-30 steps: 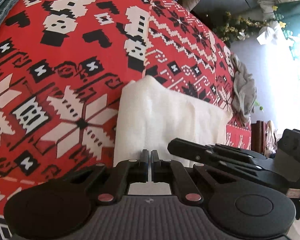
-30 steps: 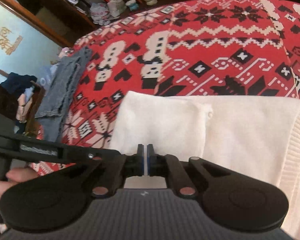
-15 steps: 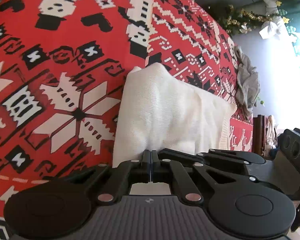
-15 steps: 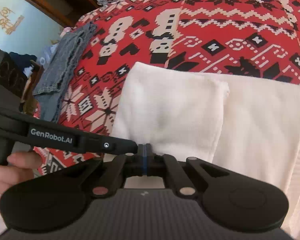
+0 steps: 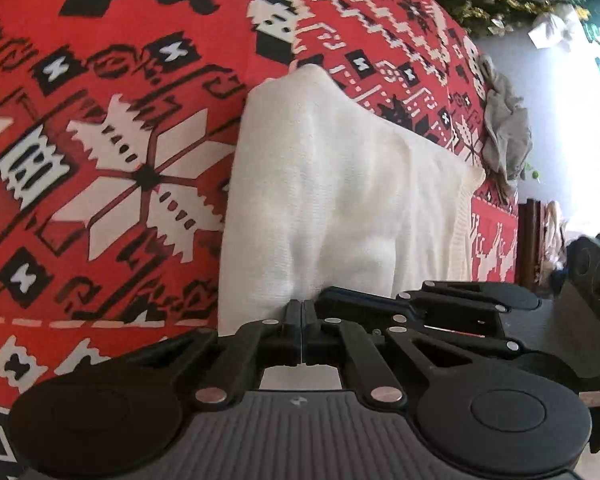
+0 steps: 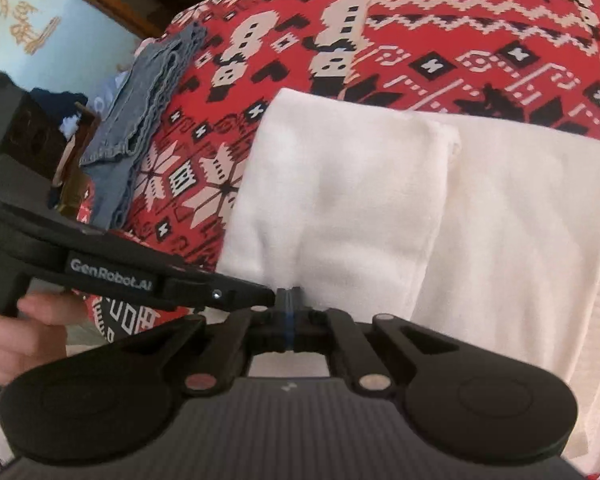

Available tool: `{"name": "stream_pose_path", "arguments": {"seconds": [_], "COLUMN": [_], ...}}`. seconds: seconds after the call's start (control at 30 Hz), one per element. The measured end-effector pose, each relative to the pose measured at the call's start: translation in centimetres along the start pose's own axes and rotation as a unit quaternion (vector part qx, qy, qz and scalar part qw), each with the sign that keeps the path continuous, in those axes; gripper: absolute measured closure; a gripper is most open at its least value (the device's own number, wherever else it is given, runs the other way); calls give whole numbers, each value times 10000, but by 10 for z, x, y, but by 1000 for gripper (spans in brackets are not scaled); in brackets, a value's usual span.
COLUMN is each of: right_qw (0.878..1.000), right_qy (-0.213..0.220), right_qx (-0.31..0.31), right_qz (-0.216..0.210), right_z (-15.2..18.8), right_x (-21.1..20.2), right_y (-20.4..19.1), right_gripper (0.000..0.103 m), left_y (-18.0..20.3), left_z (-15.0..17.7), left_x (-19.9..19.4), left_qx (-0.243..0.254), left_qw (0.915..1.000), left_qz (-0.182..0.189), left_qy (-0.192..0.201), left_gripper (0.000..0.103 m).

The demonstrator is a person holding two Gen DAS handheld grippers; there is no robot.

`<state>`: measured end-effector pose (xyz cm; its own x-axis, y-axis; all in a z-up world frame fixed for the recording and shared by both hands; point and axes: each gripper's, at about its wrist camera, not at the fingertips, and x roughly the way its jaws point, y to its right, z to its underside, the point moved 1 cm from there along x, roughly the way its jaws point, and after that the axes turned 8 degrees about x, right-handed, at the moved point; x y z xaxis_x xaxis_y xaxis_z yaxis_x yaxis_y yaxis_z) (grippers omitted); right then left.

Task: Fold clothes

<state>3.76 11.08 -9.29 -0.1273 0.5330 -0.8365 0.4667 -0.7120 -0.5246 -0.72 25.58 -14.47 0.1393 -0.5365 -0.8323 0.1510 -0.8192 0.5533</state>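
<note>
A white knit sweater point(image 5: 340, 180) lies partly folded on a red patterned bedspread point(image 5: 112, 80). My left gripper point(image 5: 301, 308) is shut on the sweater's near edge, and the knit puckers up from its fingertips. In the left wrist view my right gripper point(image 5: 329, 295) reaches in from the right, its tips right beside the left ones. In the right wrist view the right gripper point(image 6: 288, 296) is shut on the same near edge of the sweater point(image 6: 380, 200), with the left gripper point(image 6: 266, 292) coming in from the left and a hand point(image 6: 16, 336) holding it.
Folded blue jeans point(image 6: 144, 112) lie at the bedspread's point(image 6: 440, 40) left edge. A crumpled grey garment point(image 5: 504, 132) sits at the bed's far right edge. Dark wooden furniture point(image 6: 76, 148) stands beyond the jeans, and a tinsel garland point(image 5: 496, 8) hangs behind the bed.
Both grippers have drawn together on the sweater's near edge, tips now side by side. The knit has bunched and risen toward the cameras. The right jaws have pressed fully together.
</note>
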Motion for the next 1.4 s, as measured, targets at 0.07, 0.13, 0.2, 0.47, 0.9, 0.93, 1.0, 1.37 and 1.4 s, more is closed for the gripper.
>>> {"name": "stream_pose_path", "arguments": {"seconds": [0.07,0.13,0.2,0.47,0.9,0.93,1.0,1.37,1.4], "right_qw": [10000,10000,9998,9978,9964,9961,9959,9964,9966], "right_qy": [-49,-93,-126,-246,-424,-443,-525,-306,-146], "right_qx": [3,5,36,-125,-515,-551,-601,-596,-599], "right_qz": [11,9,-133,-610,-522,-529,-424,-513,-549], "right_z": [-1,-1,-1,13,26,28,32,38,36], "right_x": [-1,-3,-11,-17,-14,-14,-9,-24,-31], "right_y": [1,3,7,3,-6,-8,-9,3,2], "right_gripper": [103,103,102,97,97,97,98,95,95], "left_y": [0,4,8,13,11,9,10,28,30], "left_z": [0,3,9,27,48,50,52,53,51], "left_x": [0,-3,-8,-8,-17,-14,-12,-29,-33], "left_qx": [14,121,217,375,507,436,460,478,475], "left_qw": [10000,9999,9998,9992,9982,9986,9983,9962,9955], "left_qz": [19,-26,-39,-147,-331,-311,-348,-576,-591], "left_qy": [-35,-54,-17,-40,-13,-44,-56,449,569], "left_gripper": [100,100,100,100,100,100,100,97,97]}}
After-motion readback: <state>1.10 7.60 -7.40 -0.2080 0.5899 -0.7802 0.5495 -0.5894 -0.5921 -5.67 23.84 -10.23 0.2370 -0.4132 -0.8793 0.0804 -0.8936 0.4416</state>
